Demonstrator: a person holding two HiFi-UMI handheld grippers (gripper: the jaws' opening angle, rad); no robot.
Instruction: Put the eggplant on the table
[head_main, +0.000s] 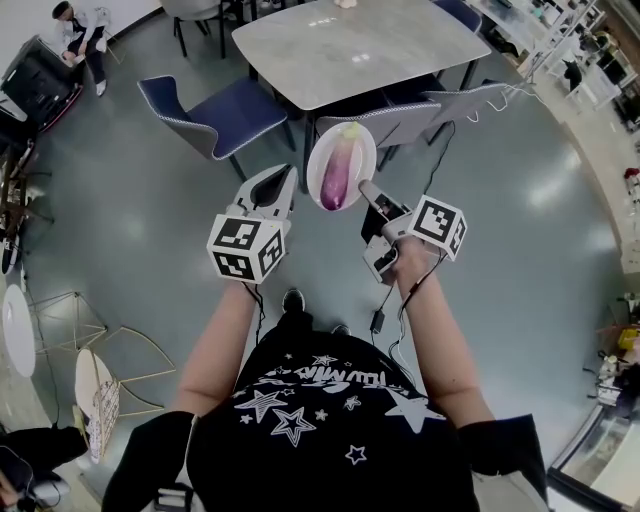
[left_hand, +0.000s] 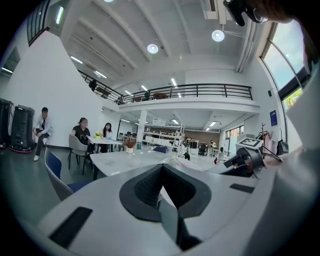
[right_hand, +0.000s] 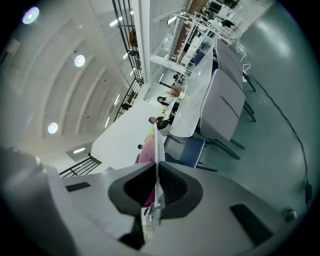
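Eggplant (head_main: 337, 172) on plate (head_main: 365, 153) | right hand-held gripper (head_main: 368, 192) clamps plate rim

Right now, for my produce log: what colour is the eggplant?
Eggplant on the plate: purple, pale green at one end; clearest in head view.

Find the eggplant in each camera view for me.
Head view: the eggplant lies upper centre on the white plate, which the right tool grips.
Left gripper view: not in it.
Right gripper view: a pink strip left of the plate's edge, centre.
Shared landmark: the grey table.
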